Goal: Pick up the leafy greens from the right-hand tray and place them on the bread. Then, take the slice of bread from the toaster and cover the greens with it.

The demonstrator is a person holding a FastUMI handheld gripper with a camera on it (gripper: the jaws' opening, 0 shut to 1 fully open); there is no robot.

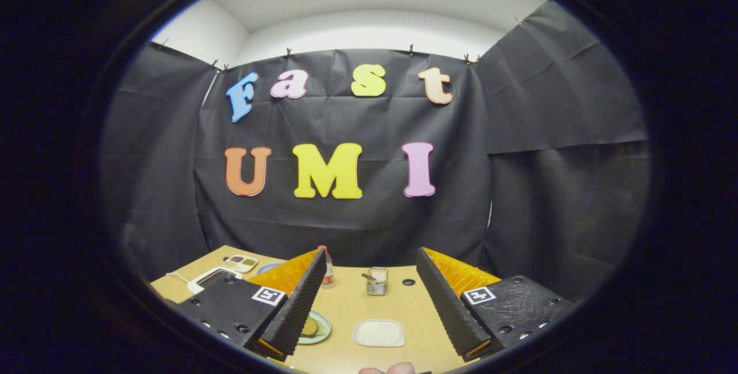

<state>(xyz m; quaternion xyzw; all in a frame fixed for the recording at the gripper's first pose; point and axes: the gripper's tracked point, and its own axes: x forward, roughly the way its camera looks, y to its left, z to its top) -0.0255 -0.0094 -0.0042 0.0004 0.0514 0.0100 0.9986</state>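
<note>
Gripper fingers spread wide, holding nothing, above the table. Between them lies a white tray; greens not discernible. Bread on plate beside the left finger. Toaster beyond. Greens likely limp, light: pinch gently mid-bunch.

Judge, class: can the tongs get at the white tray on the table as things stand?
Probably yes. The tongs stand open with nothing held, and the white tray lies on the table between the fingers, with nothing lying over it.

Black, orange-backed hand-held gripper
</note>
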